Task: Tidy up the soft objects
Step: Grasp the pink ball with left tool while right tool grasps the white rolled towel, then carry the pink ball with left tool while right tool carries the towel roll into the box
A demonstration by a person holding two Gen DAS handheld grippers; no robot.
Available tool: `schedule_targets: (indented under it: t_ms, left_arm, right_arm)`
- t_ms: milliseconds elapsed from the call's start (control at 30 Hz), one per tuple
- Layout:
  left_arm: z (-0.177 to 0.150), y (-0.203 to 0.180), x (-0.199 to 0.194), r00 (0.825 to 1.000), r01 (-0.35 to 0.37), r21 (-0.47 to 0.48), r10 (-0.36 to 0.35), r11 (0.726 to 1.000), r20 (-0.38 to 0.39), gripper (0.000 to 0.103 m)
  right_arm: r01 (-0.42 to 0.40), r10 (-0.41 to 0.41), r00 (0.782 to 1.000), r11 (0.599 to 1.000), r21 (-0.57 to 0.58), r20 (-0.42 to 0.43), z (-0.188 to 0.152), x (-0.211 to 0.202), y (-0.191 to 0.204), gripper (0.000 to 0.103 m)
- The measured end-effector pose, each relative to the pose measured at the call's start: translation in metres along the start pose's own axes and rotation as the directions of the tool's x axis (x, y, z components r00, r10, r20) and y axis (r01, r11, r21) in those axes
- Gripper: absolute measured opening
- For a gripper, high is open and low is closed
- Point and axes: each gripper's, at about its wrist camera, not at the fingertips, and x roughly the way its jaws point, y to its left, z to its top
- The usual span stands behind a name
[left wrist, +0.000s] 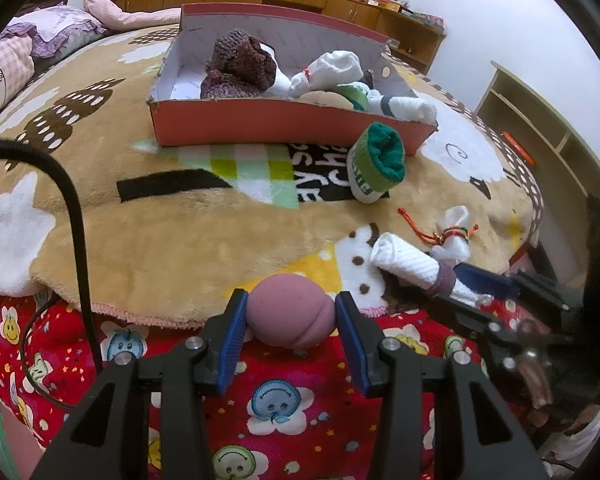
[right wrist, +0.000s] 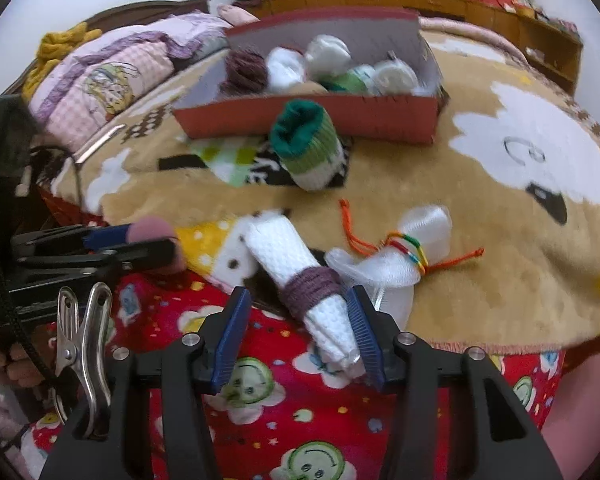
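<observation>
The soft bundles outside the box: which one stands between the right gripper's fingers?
The white rolled cloth with the purple band. The green-cuffed sock roll and the string-tied white pouch lie farther off.

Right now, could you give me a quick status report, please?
Left gripper shut on pink ball. Right gripper straddling rolled white towel, left pad clear. Green sock roll sits before red box.

Both wrist cameras look steeply down along their claws, close over the bed, sharing the red box (left wrist: 284, 126) (right wrist: 308, 118).
</observation>
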Motion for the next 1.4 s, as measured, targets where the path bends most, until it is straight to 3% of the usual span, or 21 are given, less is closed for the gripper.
schedule_targets:
  t_ms: [100,233,333,567,1000,1400]
  left_arm:
    - [0.000,0.000,0.000,1.000,-0.001,0.002,0.001,1.000,-0.001,0.047]
    - [0.000,0.000,0.000,1.000,-0.002,0.002,0.002,1.000,0.000,0.047]
    - [0.000,0.000,-0.001,1.000,-0.002,0.003,0.002,1.000,0.001,0.047]
    - [0.002,0.000,-0.008,1.000,0.004,-0.001,-0.004,1.000,0.025,0.047]
    - [0.022,-0.002,-0.029,0.997,-0.007,-0.001,0.007,1.000,0.080,0.047]
    - [0.066,-0.001,-0.040,0.989,-0.029,0.009,0.027,1.000,0.144,0.047]
  right_arm:
    - [0.006,-0.003,0.999,0.999,0.054,-0.046,-0.003,0.011,-0.010,0.052]
    - [-0.003,0.006,0.999,0.998,0.065,-0.047,-0.004,0.013,-0.012,0.050]
    - [0.021,-0.018,0.999,0.998,0.058,-0.040,-0.003,0.010,-0.012,0.036]
    - [0.000,-0.001,1.000,0.999,0.040,0.019,-0.003,-0.008,-0.008,0.024]
    - [-0.095,0.098,0.990,0.995,-0.040,0.100,0.016,-0.030,0.016,0.023]
    - [-0.096,0.104,0.986,0.993,-0.067,0.132,0.053,-0.037,0.010,0.023]
